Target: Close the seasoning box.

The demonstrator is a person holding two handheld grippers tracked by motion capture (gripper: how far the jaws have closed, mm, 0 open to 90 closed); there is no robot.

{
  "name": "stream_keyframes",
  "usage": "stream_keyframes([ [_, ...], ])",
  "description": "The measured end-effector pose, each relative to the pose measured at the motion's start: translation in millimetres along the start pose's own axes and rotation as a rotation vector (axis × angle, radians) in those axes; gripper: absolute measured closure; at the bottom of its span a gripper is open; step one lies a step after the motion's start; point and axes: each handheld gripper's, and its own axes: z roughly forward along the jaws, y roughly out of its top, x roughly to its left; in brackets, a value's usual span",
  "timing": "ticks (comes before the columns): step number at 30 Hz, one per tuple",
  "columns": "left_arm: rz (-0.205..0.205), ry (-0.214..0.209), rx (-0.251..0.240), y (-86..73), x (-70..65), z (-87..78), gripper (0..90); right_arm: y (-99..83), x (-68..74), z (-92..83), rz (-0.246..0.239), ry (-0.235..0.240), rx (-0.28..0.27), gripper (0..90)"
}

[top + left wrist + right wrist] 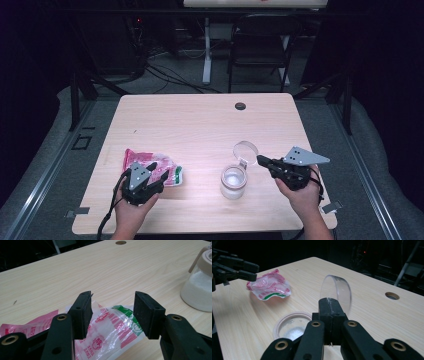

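Note:
A crumpled clear bag (150,162) printed in pink, red and green lies at the table's left front. My left gripper (158,170) hovers at its near edge. In the left gripper view its jaws (112,312) stand open with the bag (112,327) below and between them, pads not pressing it. A glass jar (234,182) holding white powder stands right of centre, its round clear lid (245,149) swung up and open. My right gripper (260,160) is shut on that lid's edge; in the right gripper view the lid (337,292) stands upright just past the joined jaws (329,305), above the jar's mouth (292,326).
The wooden table (200,120) has a dark cable hole (240,106) near its far edge. A folding chair (262,45) and a desk leg stand beyond the table, with cables on the floor. Bare tabletop lies between the bag and the jar.

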Motion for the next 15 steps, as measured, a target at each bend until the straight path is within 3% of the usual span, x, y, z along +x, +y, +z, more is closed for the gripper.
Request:
stream_keyframes([
  [11, -0.002, 0.01, 0.007, -4.8, 0.0, -2.0, 49.4, -8.6, -17.7, 2.0, 0.045, -0.075, 0.02, 90.0],
  [15, 0.0, 0.011, 0.009, -5.8, -0.5, -2.9, 49.4, -12.7, -23.1, 5.3, 0.068, -0.081, 0.021, 90.0],
])
